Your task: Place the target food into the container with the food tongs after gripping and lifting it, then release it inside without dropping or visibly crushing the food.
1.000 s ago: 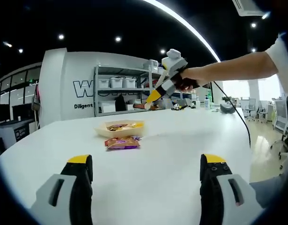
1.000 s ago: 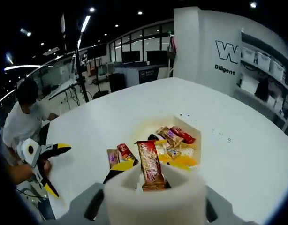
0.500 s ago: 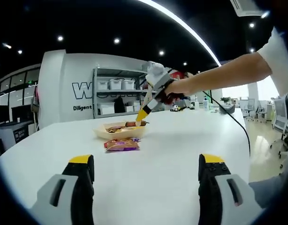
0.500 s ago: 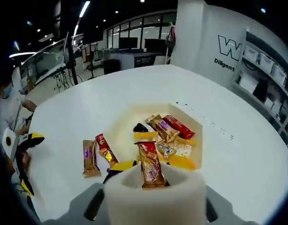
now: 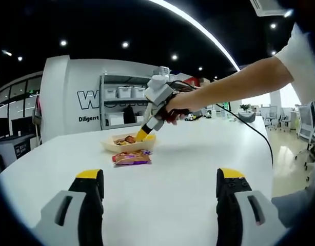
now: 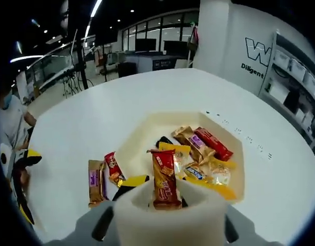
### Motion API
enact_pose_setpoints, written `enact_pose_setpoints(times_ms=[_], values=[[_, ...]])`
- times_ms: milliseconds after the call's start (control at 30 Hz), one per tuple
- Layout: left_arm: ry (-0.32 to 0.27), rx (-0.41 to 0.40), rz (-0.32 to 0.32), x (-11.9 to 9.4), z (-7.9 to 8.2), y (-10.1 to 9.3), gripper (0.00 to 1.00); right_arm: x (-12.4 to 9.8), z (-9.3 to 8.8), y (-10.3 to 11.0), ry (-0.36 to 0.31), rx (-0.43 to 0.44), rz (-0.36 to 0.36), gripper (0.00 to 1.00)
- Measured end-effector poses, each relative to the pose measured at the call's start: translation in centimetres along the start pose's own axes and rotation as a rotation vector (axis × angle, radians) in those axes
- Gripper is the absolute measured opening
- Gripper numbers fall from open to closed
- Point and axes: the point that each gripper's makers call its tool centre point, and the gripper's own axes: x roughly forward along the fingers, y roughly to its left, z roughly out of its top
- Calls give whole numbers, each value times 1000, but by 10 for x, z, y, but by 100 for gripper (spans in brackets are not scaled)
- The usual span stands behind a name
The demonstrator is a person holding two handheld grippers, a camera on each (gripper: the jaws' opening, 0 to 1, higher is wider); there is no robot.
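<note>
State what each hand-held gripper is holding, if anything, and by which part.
The right hand-held gripper holds a red-and-gold snack bar by its lower end, above the container. The left hand-held gripper holds nothing, jaws apart.

A large dark "W" stands on the white wall (image 5: 70,97), the rest of that word hidden behind the shelf (image 5: 128,105). Beneath it runs smaller lettering, probably "Diligent". The snack wrappers (image 6: 198,154) carry print too small to read.
</note>
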Motion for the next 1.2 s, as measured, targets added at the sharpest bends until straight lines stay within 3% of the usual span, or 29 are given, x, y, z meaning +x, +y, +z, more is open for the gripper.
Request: enact_pose_setpoints(times_ms=[267,900,1200], values=[[2,1,2,-1,1,-2,89,-5,-7,0,-5,3,5,21],[15,-2,2,-1,0,-2,88,-50,-4,-12,-43,9,-61,21],[16,-1,3,0,-1,-2,87,-62,1,10,-60,33,3,21]])
